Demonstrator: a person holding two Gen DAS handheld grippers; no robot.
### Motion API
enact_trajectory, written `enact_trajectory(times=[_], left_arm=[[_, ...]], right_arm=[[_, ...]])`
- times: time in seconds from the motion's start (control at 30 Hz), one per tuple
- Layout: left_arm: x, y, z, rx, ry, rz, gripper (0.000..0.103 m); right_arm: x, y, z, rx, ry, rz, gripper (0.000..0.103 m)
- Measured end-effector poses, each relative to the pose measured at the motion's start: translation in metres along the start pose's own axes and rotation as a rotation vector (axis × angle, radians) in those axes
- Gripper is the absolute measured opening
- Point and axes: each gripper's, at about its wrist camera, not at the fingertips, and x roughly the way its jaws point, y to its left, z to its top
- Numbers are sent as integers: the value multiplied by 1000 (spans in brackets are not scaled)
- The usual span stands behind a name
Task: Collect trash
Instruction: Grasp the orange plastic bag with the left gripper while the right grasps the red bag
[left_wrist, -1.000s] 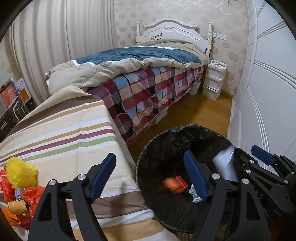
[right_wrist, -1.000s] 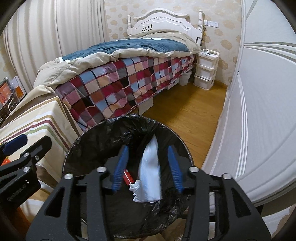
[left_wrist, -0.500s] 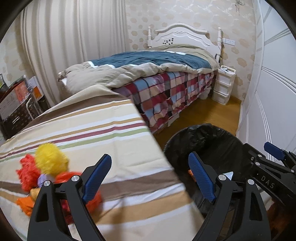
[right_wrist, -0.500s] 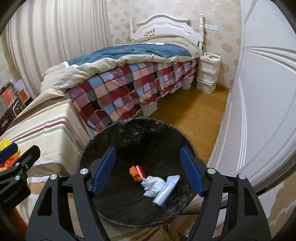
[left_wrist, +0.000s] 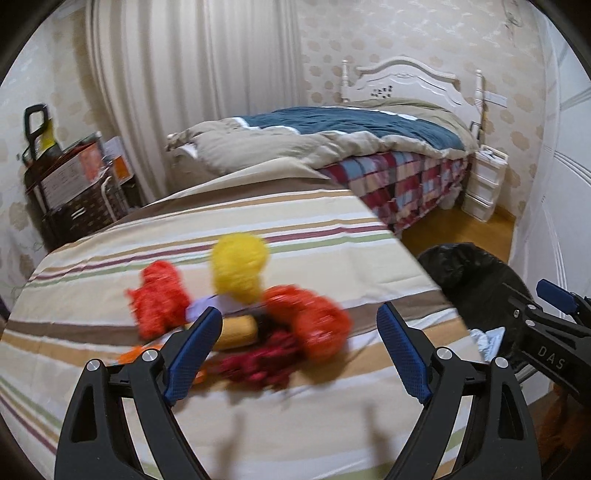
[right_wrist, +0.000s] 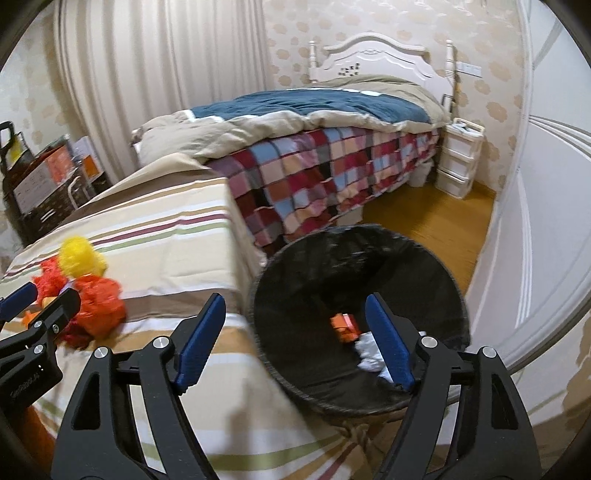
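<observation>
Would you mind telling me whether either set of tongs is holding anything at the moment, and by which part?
Nothing is held. The left tongs and the right tongs both stand open and empty, their jaws having just been opening.

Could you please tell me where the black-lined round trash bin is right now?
The black-lined round trash bin stands on the wooden floor beside the striped-cloth table, at centre right in the right wrist view, below the checked bedspread.

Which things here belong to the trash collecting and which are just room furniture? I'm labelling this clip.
Job:
- bin with black liner
- white crumpled paper and orange scrap inside it
- pile of red, orange and yellow scraps on the striped cloth

Just there:
- bed
- white drawer unit
- curtain
</observation>
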Motion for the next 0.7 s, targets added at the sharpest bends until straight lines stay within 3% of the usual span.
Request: enact_trajectory(times=[0.47,0.7], left_arm=[[-4,89,-44,-125,85,120,85],[5,98,-44,-142,115,89,85]], right_arm=[[2,78,-26,-111,66,121,77],[7,104,-28,-163,86,148,77]])
